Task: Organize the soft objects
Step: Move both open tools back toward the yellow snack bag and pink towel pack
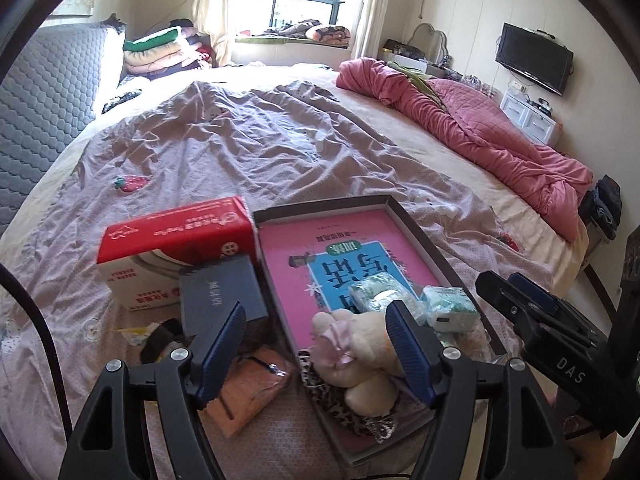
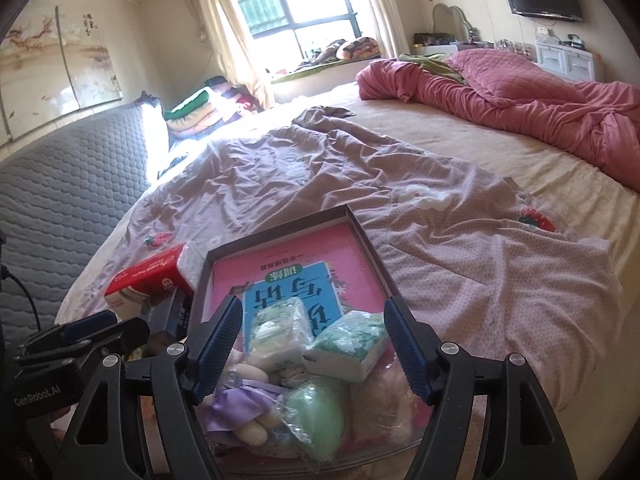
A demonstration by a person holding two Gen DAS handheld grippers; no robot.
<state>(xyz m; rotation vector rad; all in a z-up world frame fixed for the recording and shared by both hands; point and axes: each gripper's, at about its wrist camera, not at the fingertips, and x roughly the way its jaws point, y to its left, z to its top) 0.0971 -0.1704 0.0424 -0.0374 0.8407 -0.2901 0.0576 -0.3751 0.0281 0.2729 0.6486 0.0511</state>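
Both tongs, left tongs point(image 1: 320, 344) and right tongs point(image 2: 314, 344), gape wide and empty over the box point(image 2: 372, 252), whose 6 o'clock end gathers soft toys for tidiness.

Likely home bedroom, bed point(image 1: 400, 128), quilt point(image 2: 520, 92), curtains point(image 2: 224, 32)

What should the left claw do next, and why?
Probably lower the left claw toward the orange cloth and close on it. The claw is open and empty, the cloth lies outside the tray, and the plush toy and tissue packs are already inside.
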